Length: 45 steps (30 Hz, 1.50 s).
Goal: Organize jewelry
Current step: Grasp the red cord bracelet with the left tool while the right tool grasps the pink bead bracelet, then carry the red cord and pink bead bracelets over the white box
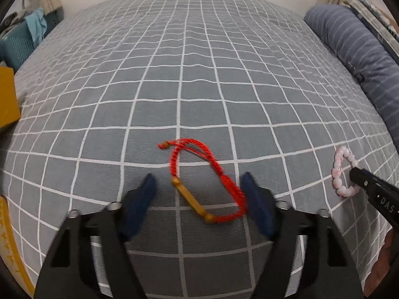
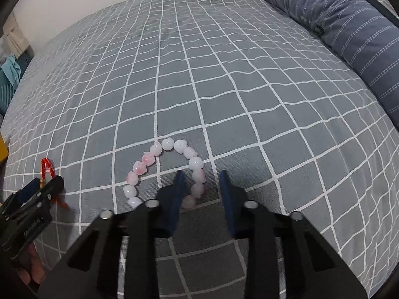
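A red cord bracelet (image 1: pixel 199 174) with a tan wooden bar lies on the grey checked bedspread (image 1: pixel 189 79). My left gripper (image 1: pixel 198 182) is open and low over it, one blue finger on each side of the bar end. A pink and white bead bracelet (image 2: pixel 169 169) lies further right. My right gripper (image 2: pixel 200 177) is open, its jaws straddling the right side of the bead ring. The bead bracelet (image 1: pixel 343 172) and the right gripper's tip (image 1: pixel 359 177) also show in the left wrist view. The red bracelet (image 2: pixel 47 169) shows beside the left gripper (image 2: pixel 47 183) in the right wrist view.
A rolled blue striped blanket (image 1: pixel 359 57) lies along the bed's right side, also in the right wrist view (image 2: pixel 349 30). A yellow box (image 1: pixel 7 97) sits at the left edge, with teal items (image 1: pixel 22 39) beyond the bed's left side.
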{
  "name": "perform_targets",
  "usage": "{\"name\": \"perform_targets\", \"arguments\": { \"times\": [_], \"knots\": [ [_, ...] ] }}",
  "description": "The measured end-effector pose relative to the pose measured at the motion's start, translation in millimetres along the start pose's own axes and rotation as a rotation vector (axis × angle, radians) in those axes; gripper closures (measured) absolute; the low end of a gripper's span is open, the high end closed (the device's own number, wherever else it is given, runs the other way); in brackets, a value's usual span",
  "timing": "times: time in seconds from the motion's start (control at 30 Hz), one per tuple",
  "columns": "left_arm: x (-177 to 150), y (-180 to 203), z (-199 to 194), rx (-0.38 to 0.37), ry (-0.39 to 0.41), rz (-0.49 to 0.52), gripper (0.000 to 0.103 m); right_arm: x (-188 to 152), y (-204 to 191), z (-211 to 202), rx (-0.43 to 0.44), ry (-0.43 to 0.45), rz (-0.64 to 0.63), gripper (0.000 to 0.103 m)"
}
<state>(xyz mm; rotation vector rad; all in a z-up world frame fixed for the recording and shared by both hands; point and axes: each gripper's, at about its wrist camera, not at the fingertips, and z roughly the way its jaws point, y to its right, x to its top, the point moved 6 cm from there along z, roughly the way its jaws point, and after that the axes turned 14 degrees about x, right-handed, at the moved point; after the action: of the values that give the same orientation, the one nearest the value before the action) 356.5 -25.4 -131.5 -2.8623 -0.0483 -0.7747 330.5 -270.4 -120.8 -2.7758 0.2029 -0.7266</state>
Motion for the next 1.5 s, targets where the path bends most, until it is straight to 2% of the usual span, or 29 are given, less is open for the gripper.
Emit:
{"name": "perform_targets", "arguments": {
  "times": [0.03,0.07,0.1,0.13,0.4,0.83,1.27,1.5],
  "knots": [
    [0.0,-2.0,0.0,-0.002,-0.001,-0.001,0.06,-0.2,-0.9,-0.3,0.002,0.0,0.001,0.092],
    [1.6,-3.4,0.3,0.004,-0.001,0.0,0.068,0.1,-1.8,-0.9,0.005,0.0,-0.002,0.093],
    [1.9,-5.9,0.3,0.019,0.002,0.002,0.086,0.4,-2.5,-2.0,0.008,0.003,0.0,0.093],
    [4.2,-2.8,0.6,0.031,0.003,0.003,0.093,0.7,-3.4,-2.7,0.012,0.006,0.006,0.093],
    [5.2,-9.4,-0.1,0.003,-0.013,0.002,0.094,1.7,-11.1,-9.3,0.015,0.025,-0.013,0.093],
    [-1.5,-6.9,-23.4,-0.03,-0.004,0.003,0.094,3.3,-20.8,-25.7,0.04,0.064,-0.035,0.093],
    [-3.2,-7.7,-63.6,-0.023,0.076,0.021,0.094,7.9,-35.7,-51.1,0.056,0.134,-0.083,0.093],
    [-2.3,-9.2,-78.0,-0.025,0.093,0.019,0.094,8.6,-45.9,-64.7,0.052,0.164,-0.106,0.093]
  ]
}}
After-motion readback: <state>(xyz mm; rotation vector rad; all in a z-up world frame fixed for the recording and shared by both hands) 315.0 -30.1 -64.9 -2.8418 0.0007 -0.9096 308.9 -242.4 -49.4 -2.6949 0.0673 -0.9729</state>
